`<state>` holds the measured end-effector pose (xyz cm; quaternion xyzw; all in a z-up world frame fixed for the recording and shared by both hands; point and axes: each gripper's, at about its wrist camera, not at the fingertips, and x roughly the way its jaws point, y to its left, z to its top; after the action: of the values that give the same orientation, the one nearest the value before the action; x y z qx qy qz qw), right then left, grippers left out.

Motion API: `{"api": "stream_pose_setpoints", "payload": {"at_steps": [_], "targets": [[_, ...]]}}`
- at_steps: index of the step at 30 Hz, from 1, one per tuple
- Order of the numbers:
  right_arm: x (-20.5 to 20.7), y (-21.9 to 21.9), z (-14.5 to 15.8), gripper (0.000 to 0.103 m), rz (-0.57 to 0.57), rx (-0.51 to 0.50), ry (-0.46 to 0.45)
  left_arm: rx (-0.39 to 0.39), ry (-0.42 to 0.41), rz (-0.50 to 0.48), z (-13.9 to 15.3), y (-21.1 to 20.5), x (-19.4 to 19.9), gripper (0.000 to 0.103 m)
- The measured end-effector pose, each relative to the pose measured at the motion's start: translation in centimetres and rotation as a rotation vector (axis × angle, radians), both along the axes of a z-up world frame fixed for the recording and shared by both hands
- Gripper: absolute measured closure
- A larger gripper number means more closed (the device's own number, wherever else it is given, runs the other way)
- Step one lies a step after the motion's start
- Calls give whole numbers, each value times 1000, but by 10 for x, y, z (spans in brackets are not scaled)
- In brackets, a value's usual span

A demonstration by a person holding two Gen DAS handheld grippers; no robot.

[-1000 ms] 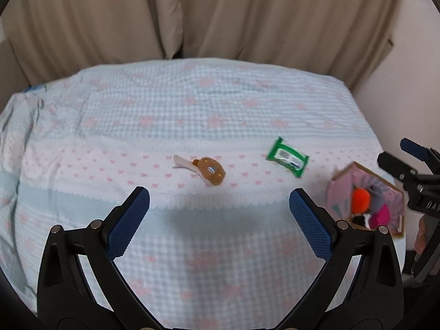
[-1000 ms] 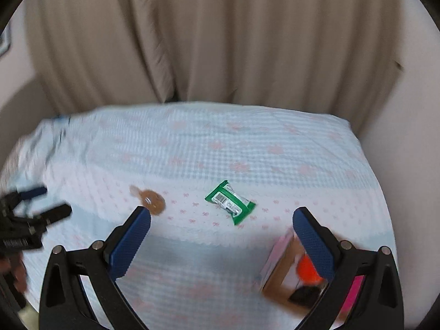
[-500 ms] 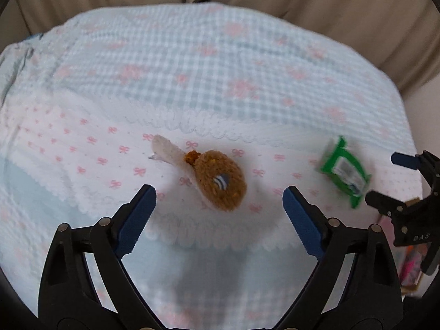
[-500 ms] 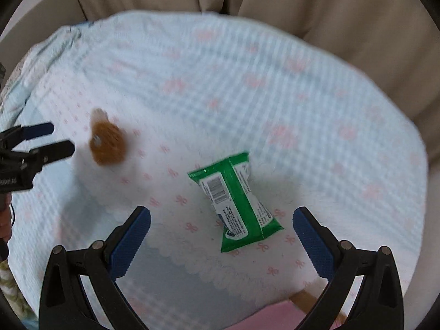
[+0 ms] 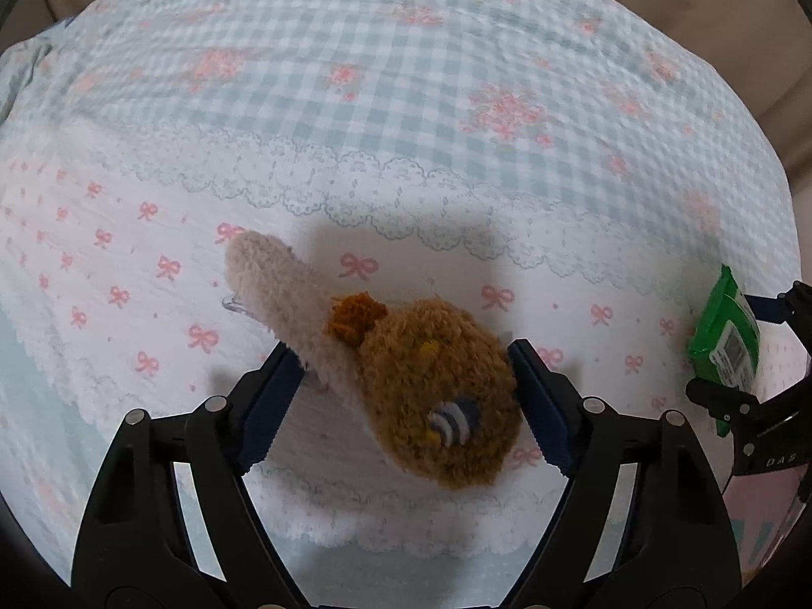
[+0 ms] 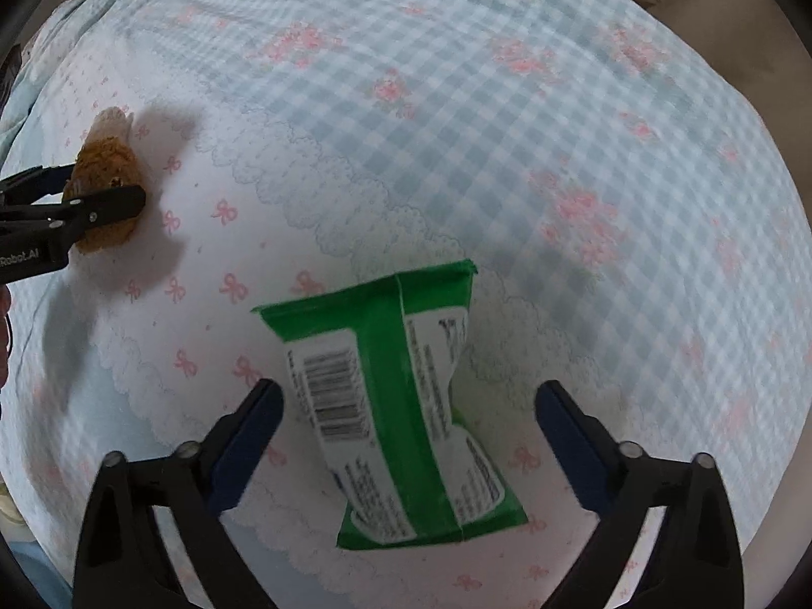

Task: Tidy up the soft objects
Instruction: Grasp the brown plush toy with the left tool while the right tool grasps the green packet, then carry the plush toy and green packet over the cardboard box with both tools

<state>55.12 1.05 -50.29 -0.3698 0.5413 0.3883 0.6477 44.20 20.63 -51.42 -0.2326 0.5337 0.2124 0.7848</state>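
A brown plush toy (image 5: 436,396) with a cream stem lies on the white bow-print band of the bed cover (image 5: 355,101). My left gripper (image 5: 401,355) points down over the toy. Its jaws are closing with the toy between them, and the pads stand right at the toy's sides. A green wipes packet (image 6: 391,406) lies label-up farther right. Over it hangs my right gripper (image 6: 408,391), its jaws closing; both pads stand clear of the packet. The right wrist view shows the left gripper (image 6: 86,190) astride the plush toy (image 6: 104,172). The left wrist view shows the right gripper (image 5: 731,345) over the packet (image 5: 725,345).
The bed cover (image 6: 507,127) is blue gingham with pink flowers beyond a lace border. A pink box (image 5: 761,517) peeks in at the lower right of the left wrist view. Beige curtain (image 5: 736,10) rims the far side of the bed.
Both grippers have come down close to the bed, the left over the plush toy, the right over the green packet. Both pairs of jaws have narrowed, the left more.
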Motion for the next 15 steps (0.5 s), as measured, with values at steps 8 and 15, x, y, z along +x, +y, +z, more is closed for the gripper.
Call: {"api": "stream_pose_setpoints", "payload": {"at_steps": [8, 15], "targets": [[6, -5, -7, 49, -32, 21, 42, -12, 12, -31, 2, -1, -2, 55], [-19, -19, 2, 62, -51, 45, 8, -33, -29, -38, 17, 1, -17, 65]]}}
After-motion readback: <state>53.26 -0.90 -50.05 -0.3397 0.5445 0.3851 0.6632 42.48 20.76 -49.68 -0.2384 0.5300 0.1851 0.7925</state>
